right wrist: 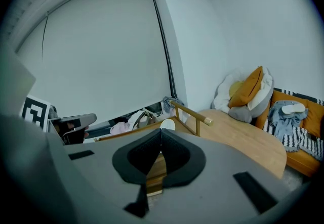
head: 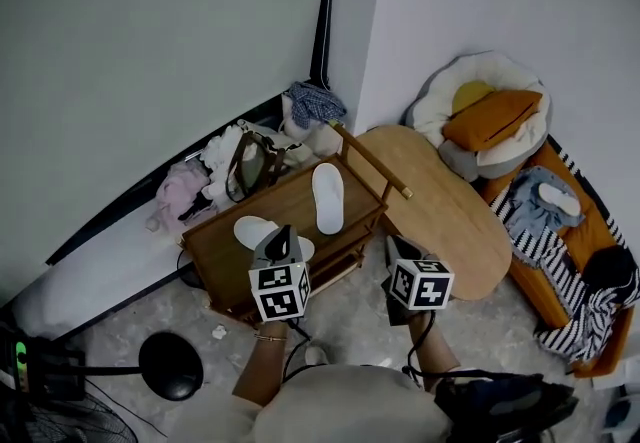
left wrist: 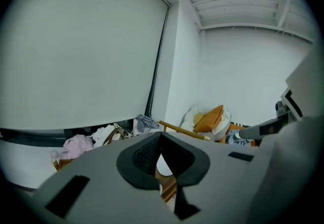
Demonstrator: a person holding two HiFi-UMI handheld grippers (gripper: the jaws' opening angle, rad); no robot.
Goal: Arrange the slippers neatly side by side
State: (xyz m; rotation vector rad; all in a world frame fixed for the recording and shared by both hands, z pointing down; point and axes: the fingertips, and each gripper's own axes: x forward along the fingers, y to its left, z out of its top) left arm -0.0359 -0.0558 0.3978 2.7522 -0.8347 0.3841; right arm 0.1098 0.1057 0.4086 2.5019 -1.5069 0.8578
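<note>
Wooden rack [head: 285, 193] bearing 2 white slippers [head: 327, 197], left hand-held gripper [left wrist: 161, 139] clenched empty, right hand-held gripper [right wrist: 161, 135] clenched empty

Two white slippers lie on top of a low wooden shelf [head: 290, 196] at the centre of the head view, near each other but at about a right angle. The right slipper [head: 328, 197] runs lengthwise up the frame. The left slipper [head: 254, 231] lies crosswise at its lower left, right end hidden
</note>
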